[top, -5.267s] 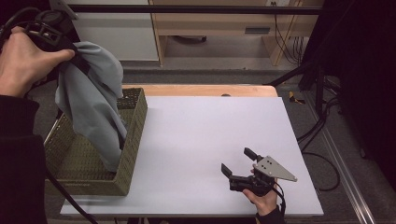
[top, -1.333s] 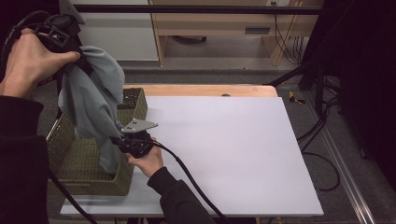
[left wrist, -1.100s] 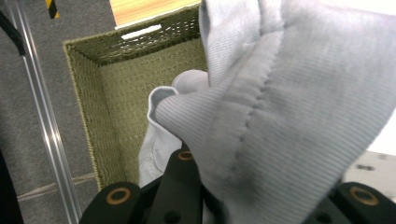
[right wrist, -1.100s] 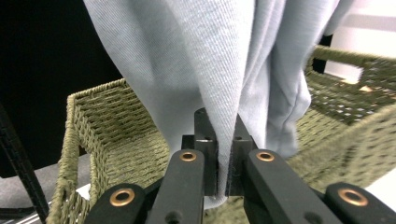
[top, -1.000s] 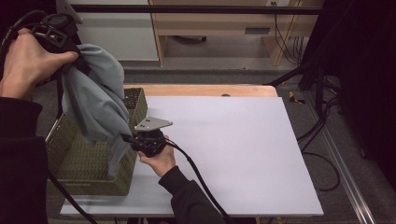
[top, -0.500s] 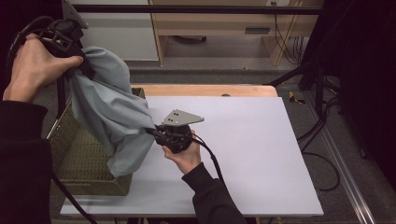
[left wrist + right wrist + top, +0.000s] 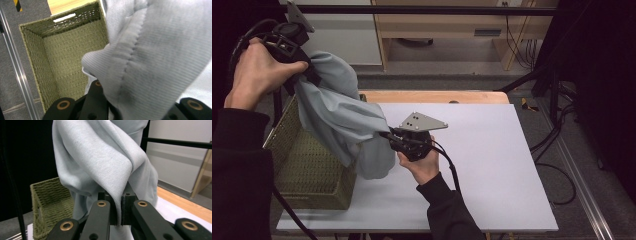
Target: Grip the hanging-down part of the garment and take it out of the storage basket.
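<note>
Pulling a fold of the pale grey-blue garment (image 7: 343, 117) out over the surface (image 7: 492, 165), the right gripper (image 7: 388, 136) is clenched on the cloth, its jaws pinching a doubled edge that drapes over them in the right gripper view. Beyond it, the garment hangs partly over the near corner of the green woven basket (image 7: 307, 170), with its lower end dangling against the basket's outer wall. Farther and higher, the left gripper (image 7: 307, 72) is clamped on the garment's upper part, holding it aloft above the basket; the left gripper view looks down past the ribbed cloth into the basket. To do this step well, I judge the two grips should draw apart evenly so the cloth opens flat without slipping from either pinch. The left hand should carry its end clear of the basket rim, since a trailing hem could snag the weave or tip the basket. Lowering it onto the open surface comes only once it is clear.
</note>
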Motion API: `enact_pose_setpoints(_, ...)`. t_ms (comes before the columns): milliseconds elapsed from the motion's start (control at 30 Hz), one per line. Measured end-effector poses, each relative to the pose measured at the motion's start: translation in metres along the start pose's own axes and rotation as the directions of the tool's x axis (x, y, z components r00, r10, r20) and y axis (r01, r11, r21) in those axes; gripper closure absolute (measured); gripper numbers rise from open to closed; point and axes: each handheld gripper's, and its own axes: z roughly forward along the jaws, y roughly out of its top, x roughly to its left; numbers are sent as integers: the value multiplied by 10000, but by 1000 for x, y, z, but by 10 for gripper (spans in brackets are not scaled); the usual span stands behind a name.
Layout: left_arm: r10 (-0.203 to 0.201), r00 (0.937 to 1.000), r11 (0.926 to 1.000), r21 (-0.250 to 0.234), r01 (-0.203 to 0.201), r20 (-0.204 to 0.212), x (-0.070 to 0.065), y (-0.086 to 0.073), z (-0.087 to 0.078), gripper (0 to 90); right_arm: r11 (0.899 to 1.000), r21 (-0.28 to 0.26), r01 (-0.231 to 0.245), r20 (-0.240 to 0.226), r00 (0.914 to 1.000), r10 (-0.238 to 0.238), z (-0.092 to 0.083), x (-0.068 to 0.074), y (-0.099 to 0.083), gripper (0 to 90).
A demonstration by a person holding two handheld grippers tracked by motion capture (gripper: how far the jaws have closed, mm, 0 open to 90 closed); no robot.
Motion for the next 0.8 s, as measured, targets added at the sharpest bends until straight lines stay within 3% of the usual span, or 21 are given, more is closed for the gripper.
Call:
enact_pose_setpoints(233, 53, 10000, 10000, -18, -53, 22, -1, 1, 1, 833, 9999, -106, 24, 145, 9999, -22, -2, -3, 0, 871)
enact_pose_setpoints(367, 77, 9999, 10000, -6, -77, -114, -2, 0, 0, 833, 9994, 344, -58, 66, 10000, 56, 9, -2, -11, 845)
enact_pose_setpoints(400, 63, 9998, 10000, -51, -64, -181, -2, 0, -1, 833, 9979, 610, -237, -25, 9997, 239, 16, -2, -19, 792)
enact_pose_setpoints(567, 131, 9998, 9999, -24, -131, -150, -3, 0, 0, 833, 9972, 636, -402, -274, 9987, 421, 24, 3, -32, 607)
enact_pose_setpoints(667, 165, 9997, 9999, 18, -165, -181, -5, 1, 2, 833, 9982, 343, -495, -793, 9955, 521, 17, 6, -33, 393)
enact_pose_setpoints(733, 166, 9997, 9999, 4, -165, -167, -5, 1, 2, 833, 9989, 207, -423, -885, 9951, 439, 15, 5, -33, 358)
enact_pose_setpoints(800, 152, 9998, 9999, -38, -153, -156, -5, 1, 1, 833, 9985, -18, -548, -607, 9967, 546, 5, 3, -29, 273)
